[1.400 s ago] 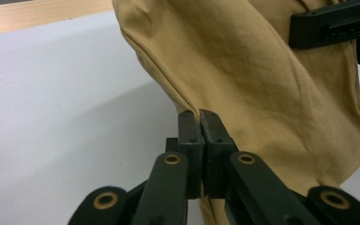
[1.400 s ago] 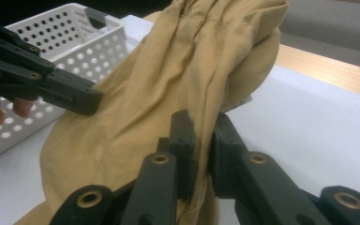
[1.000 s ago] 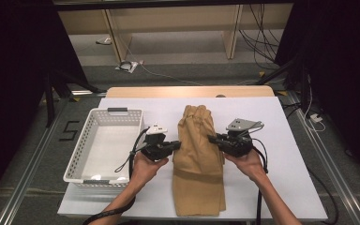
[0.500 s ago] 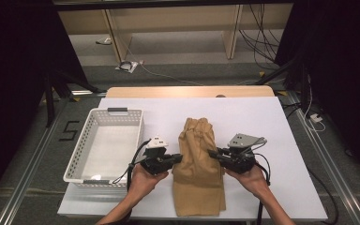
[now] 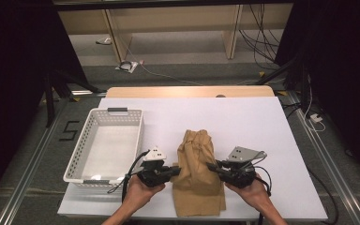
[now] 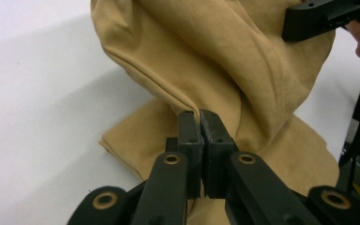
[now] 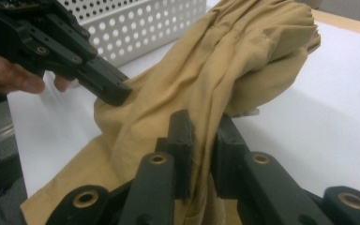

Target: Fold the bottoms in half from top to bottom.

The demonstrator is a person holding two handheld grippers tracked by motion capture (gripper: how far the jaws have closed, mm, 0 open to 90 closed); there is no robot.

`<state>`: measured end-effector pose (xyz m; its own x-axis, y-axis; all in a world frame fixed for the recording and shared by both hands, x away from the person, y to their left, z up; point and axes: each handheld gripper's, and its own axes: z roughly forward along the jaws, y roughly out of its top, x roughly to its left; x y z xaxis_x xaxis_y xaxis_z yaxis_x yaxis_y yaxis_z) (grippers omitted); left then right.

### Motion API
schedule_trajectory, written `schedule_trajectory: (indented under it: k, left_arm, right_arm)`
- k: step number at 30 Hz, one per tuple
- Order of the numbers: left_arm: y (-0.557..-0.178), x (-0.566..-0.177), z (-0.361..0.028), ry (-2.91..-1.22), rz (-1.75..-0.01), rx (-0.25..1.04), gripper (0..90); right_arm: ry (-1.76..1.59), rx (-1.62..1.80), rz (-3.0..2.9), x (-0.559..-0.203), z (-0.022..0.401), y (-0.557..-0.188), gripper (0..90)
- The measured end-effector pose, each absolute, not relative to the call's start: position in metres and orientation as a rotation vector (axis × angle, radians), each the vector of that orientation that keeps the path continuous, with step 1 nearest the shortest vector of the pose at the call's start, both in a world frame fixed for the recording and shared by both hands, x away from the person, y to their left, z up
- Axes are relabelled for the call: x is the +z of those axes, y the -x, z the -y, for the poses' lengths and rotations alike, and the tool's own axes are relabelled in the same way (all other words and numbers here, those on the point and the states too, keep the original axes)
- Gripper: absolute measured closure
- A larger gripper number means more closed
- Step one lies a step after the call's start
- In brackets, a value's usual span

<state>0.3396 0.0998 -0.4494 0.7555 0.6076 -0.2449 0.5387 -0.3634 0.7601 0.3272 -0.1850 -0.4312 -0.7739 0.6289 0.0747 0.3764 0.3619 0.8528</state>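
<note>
One tan cloth (image 5: 198,176) lies crumpled on the white table (image 5: 272,136), just right of the white perforated basket (image 5: 105,145), whose inside shows only its bare floor. Its upper part is bunched and lifted in folds; its lower part lies flat. The left gripper (image 5: 171,171) and right gripper (image 5: 214,168) each clamp a fold at opposite sides.
</note>
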Motion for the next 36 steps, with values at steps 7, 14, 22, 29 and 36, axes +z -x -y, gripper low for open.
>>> schedule_trajectory:
  k: [7, 14, 22, 29, 36]
  left_arm:
    - [-0.328, -0.457, -0.101, -2.078, -0.846, 0.076, 87.5]
    - [-0.321, -0.461, -0.103, -2.106, -0.844, 0.042, 87.4]
    - [-0.317, -0.465, -0.105, -2.143, -0.843, 0.010, 87.3]
    - [-0.313, -0.472, -0.103, -2.183, -0.842, -0.004, 86.6]
    - [-0.309, -0.474, -0.101, -2.204, -0.843, -0.010, 81.6]
  right_arm:
    - [-0.887, 1.350, -2.384, -0.437, 0.183, -0.312, 80.2]
    - [-0.924, 1.290, -2.432, -0.443, 0.180, -0.304, 80.1]
    - [-1.028, 1.201, -2.499, -0.451, 0.177, -0.301, 79.8]
    - [-1.133, 1.144, -2.557, -0.458, 0.178, -0.303, 79.0]
    - [-1.160, 1.114, -2.570, -0.460, 0.177, -0.303, 75.2]
